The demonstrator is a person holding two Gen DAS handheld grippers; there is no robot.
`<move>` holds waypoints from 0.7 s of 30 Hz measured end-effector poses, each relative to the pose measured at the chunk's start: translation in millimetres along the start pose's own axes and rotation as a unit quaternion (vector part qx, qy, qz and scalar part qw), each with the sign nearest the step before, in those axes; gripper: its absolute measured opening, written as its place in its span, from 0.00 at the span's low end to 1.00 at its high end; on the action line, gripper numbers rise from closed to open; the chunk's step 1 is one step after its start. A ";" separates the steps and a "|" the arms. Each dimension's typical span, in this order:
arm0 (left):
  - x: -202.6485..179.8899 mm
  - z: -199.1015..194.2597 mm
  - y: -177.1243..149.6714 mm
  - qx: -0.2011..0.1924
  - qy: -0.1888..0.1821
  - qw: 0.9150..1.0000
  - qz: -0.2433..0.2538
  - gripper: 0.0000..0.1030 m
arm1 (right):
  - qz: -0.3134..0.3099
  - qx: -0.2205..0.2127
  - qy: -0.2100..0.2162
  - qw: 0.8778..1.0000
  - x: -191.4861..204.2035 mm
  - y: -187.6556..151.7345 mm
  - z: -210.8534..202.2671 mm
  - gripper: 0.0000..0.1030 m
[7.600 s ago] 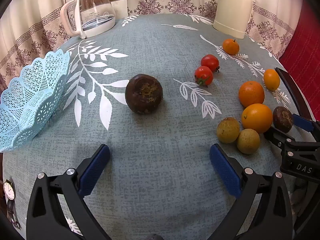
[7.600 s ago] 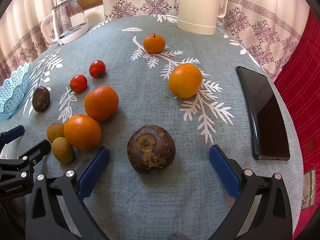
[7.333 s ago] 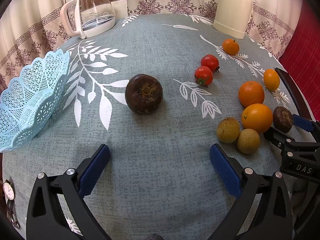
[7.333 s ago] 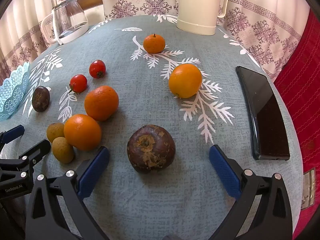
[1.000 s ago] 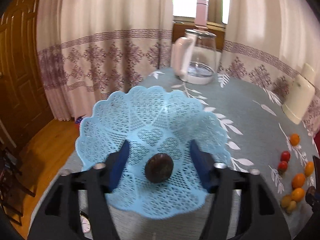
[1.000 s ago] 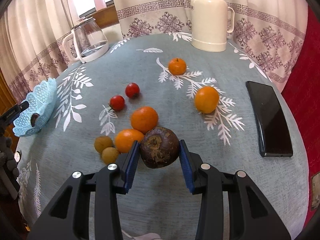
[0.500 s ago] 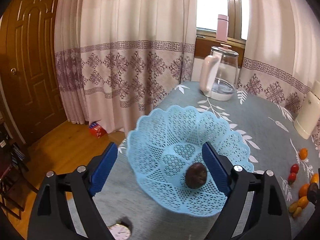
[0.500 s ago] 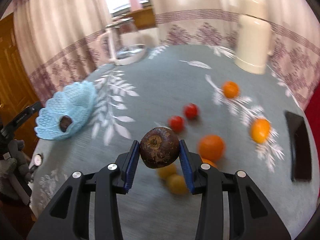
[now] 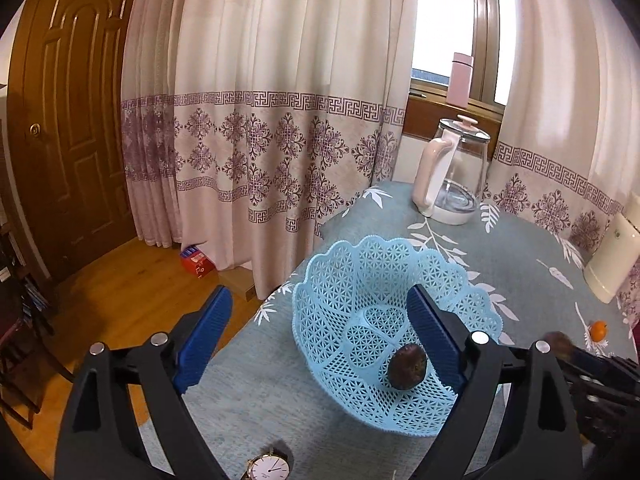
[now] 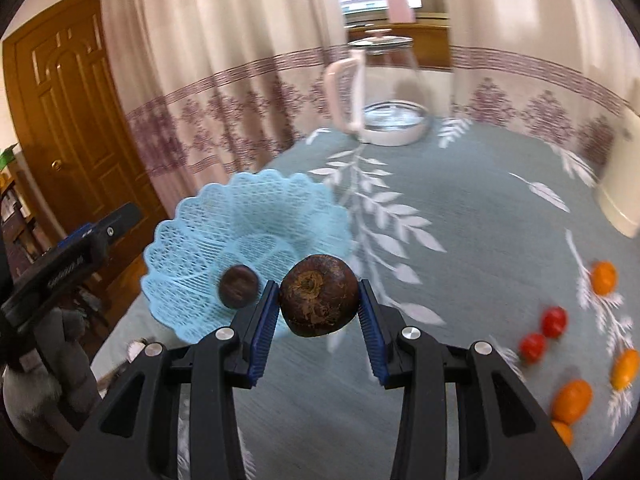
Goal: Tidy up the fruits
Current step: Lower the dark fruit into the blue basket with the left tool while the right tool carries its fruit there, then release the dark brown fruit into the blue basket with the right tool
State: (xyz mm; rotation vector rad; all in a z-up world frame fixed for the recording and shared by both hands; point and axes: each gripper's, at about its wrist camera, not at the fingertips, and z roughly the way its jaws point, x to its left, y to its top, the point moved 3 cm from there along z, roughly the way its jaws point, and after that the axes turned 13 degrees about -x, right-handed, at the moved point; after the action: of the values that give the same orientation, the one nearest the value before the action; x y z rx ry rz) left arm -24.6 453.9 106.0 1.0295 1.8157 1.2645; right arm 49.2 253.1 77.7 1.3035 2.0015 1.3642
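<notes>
- Curtains (image 9: 280, 120) with a purple band hang behind the surface (image 10: 460, 216), which wears a grey-blue cloth printed with white leaves; a wooden door (image 9: 68, 120) stands at the left.
- A glass kettle (image 9: 452, 176) with a pink handle stands at the far edge of the surface, and a cream jug (image 9: 612, 264) at the right.
- The blue basket (image 9: 340, 280) sits near the surface's left edge, with one dark fruit (image 9: 407, 365) lying in its bottom.
- The left gripper (image 9: 320, 340) is spread wide and holds nothing; its right finger reaches over the basket, just beside that fruit, while its left finger hangs past the surface's edge, over the floor.
- The right gripper (image 10: 318, 312) is clenched on a second, larger-looking brown fruit (image 10: 319, 301), pressed between both blue pads and held in the air, near the basket's right rim.
- A watch (image 9: 268, 468) lies on the surface in front of the basket.
- Well apart on the right lie two tomatoes (image 10: 554, 321) and several oranges (image 10: 604, 278), blurred in the right wrist view.
</notes>
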 end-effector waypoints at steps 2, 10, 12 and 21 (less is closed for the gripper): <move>2.0 0.2 1.0 0.000 0.001 1.000 -0.004 0.88 | -0.007 0.004 0.004 1.000 8.3 4.4 12.4 0.39; 9.9 0.6 3.6 0.001 0.005 1.000 -0.019 0.88 | 0.011 0.021 0.003 1.000 17.4 9.0 42.2 0.50; 11.2 0.8 4.0 0.002 0.004 1.000 -0.021 0.88 | 0.012 0.015 -0.001 1.000 16.7 9.8 39.9 0.56; 6.3 1.2 2.5 0.006 -0.005 1.000 -0.019 0.89 | 0.048 0.010 -0.021 0.999 -7.0 -2.8 18.4 0.56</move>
State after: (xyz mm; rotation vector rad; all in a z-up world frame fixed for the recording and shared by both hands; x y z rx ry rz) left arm -25.8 460.4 107.4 1.0006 1.8295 1.2256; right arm 64.8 256.3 65.6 1.4433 1.9517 1.3510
